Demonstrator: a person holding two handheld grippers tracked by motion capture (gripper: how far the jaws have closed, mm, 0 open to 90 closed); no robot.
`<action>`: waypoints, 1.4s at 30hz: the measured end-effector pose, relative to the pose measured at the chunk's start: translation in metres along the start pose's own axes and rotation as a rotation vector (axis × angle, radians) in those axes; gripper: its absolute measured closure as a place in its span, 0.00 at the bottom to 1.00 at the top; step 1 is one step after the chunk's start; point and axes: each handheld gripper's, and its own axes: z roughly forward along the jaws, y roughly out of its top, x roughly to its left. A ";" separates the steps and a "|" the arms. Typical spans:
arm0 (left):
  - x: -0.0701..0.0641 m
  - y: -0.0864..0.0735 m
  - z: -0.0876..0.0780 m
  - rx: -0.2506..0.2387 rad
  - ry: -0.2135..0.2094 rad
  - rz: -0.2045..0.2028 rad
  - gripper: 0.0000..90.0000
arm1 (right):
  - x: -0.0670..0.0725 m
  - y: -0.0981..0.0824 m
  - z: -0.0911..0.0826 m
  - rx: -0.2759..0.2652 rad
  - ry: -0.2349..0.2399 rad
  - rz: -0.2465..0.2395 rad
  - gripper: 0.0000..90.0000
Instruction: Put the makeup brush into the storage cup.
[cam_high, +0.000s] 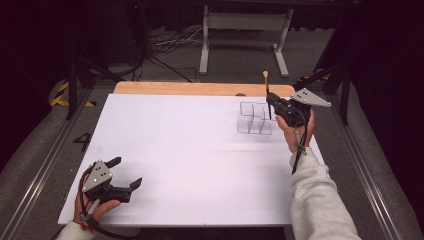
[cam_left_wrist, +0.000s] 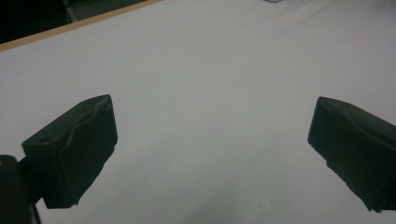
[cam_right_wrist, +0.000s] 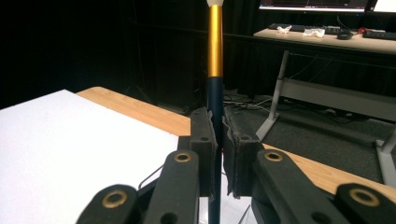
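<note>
One brush (cam_right_wrist: 215, 70) stands upright (bristles up) in the right gripper (cam_right_wrist: 218, 140).

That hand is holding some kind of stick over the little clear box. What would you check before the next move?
1. Right gripper clamped on the brush: ok, jaws shut on its dark shaft.
2. Brush upright: ok, gold band on top.
3. Brush lined up with a compartment of the clear organizer: cannot tell; it stands at the right side.
4. Lower tip inside the organizer: cannot tell, hidden.
5. Left gripper out of the way: ok, open, resting near the corner of the white board.
</note>
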 end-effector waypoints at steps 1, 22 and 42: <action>0.000 0.000 0.000 0.000 -0.001 0.000 0.02 | -0.001 -0.001 0.001 0.001 -0.004 0.001 0.93; 0.001 0.000 0.000 -0.009 -0.014 -0.008 0.03 | 0.002 0.005 0.023 -0.078 -0.090 0.029 0.93; 0.002 -0.002 0.000 -0.007 -0.024 -0.013 0.03 | 0.001 -0.015 0.043 -0.106 -0.107 0.082 0.93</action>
